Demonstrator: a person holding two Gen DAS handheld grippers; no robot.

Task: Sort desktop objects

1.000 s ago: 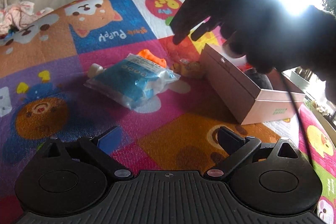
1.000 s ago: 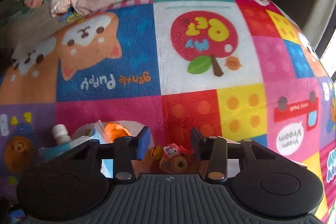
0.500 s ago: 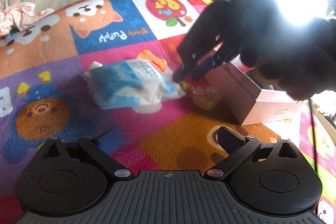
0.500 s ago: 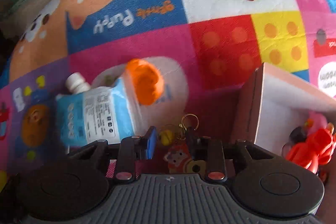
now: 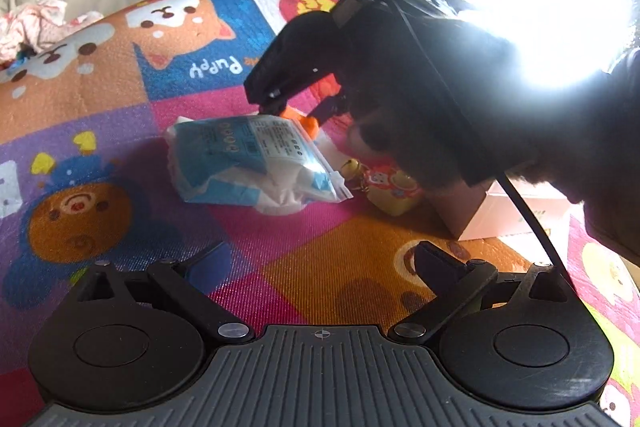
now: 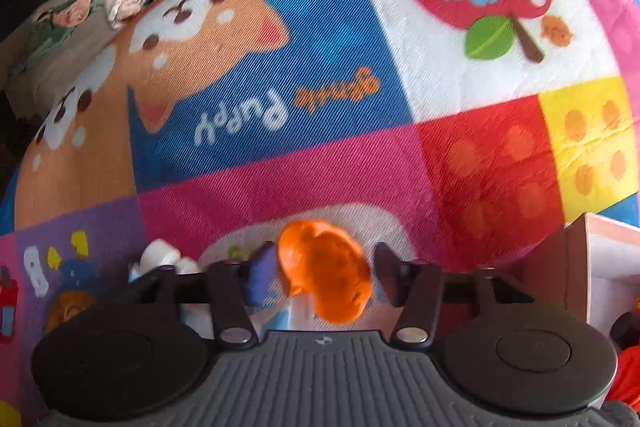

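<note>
Right gripper [image 6: 324, 273] has come off the little yellow keychain toy [image 5: 394, 189], which it straddled half a second ago, and swung over to the orange squishy toy [image 6: 326, 269]. Its tongs are opening now, moderately wide, with the orange toy between the tips; pads not pressing, so no hold yet (frame is motion-blurred, contact on the blue-tipped side hard to rule out).

Meaning for the sort: the orange toy looks like the next pick, keychain toy left on the mat for later. Grasp step not begun.

Orange toy sits mid-mat [image 6: 280, 167], on the pink patch, touching the far end of the blue-and-white pouch [image 5: 248, 157]. In the right wrist view its long axis runs diagonally, upper left to lower right, the lower end pointing back at the gripper body.

Pink box [image 5: 516, 211] stands toward the mat's right edge, just beside the keychain toy.

Left gripper [image 5: 320, 259] hovers near the front edge, tongs wide, nothing between them.
</note>
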